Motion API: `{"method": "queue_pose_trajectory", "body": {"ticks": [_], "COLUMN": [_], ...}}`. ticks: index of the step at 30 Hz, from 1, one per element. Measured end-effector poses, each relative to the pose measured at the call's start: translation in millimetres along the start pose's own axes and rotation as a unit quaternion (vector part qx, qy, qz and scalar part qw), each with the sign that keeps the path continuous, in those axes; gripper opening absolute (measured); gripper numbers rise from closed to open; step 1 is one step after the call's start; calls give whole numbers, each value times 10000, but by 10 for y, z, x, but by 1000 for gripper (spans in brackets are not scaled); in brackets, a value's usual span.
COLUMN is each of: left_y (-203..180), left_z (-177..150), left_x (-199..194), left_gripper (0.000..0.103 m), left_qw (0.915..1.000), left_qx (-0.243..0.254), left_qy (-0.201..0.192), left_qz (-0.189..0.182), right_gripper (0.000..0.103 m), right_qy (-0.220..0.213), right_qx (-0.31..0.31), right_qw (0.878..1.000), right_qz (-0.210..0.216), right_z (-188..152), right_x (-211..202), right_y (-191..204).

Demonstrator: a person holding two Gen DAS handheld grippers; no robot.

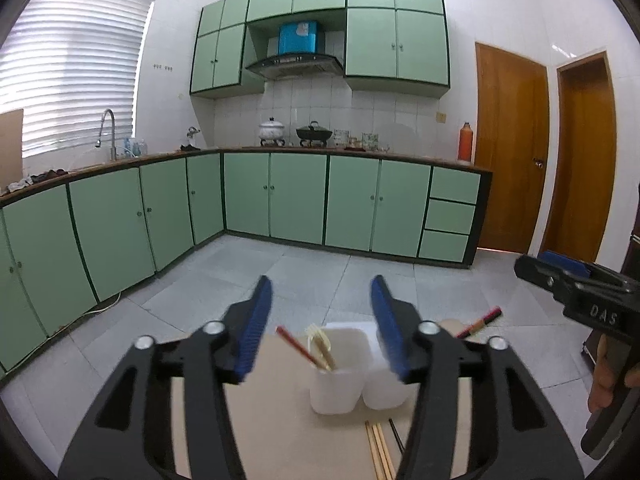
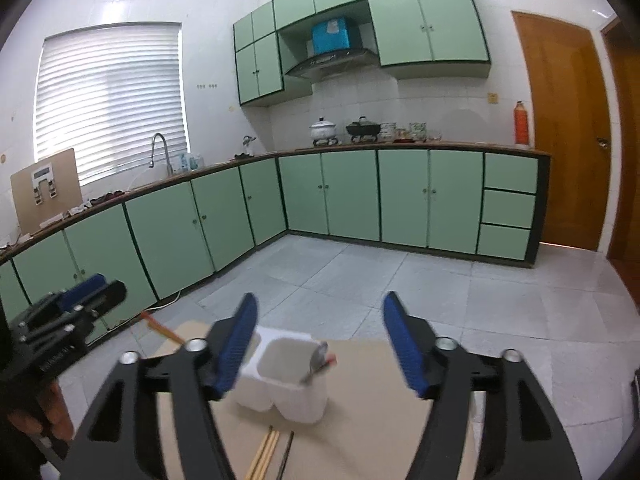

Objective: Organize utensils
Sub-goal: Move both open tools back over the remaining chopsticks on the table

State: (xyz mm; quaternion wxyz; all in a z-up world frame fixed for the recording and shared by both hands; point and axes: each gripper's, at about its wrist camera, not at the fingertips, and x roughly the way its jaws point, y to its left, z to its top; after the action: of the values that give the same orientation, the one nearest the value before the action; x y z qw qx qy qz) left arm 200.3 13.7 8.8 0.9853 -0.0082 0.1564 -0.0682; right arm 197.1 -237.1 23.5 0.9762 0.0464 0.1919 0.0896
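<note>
A white two-cup utensil holder stands on a tan board. In the left wrist view its left cup holds a red-tipped chopstick and a pale fork. In the right wrist view a metal spoon leans in the right cup. Wooden chopsticks and a dark stick lie on the board in front of the holder. My left gripper is open and empty above the holder. My right gripper is open and empty too.
Another red-tipped utensil lies at the board's far right. Green floor cabinets run along the far wall and the left side, with a grey tile floor between. Wooden doors stand at the right.
</note>
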Motion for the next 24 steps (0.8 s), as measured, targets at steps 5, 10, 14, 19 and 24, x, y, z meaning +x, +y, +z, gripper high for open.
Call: {"method": "queue_pose_trajectory", "body": {"ticks": [5, 10, 14, 19, 24], "left_y": [-20, -74, -105, -136, -135], "left_z": [-302, -711, -1020, -1350, -1656], "left_x": [-323, -562, -685, -768, -805], "left_gripper": [70, 76, 77, 77, 77], "left_qw": [9999, 9997, 9989, 9974, 9955], "left_qx": [-47, 16, 91, 192, 92], "left_qy": [65, 237, 453, 688, 941], "left_qz": [-99, -81, -94, -28, 38], "right_gripper": [96, 97, 97, 92, 80], "right_qy": [-99, 123, 264, 319, 530], "right_qx": [-90, -156, -25, -148, 56], "right_qw": [9992, 9991, 9992, 9982, 9973], "right_qz": [-367, -376, -302, -479, -514], "right_z": [-410, -842, -1149, -1515, -1833], "right_x": [-341, -532, -650, -766, -810], "right_y": [51, 139, 211, 292, 317]}}
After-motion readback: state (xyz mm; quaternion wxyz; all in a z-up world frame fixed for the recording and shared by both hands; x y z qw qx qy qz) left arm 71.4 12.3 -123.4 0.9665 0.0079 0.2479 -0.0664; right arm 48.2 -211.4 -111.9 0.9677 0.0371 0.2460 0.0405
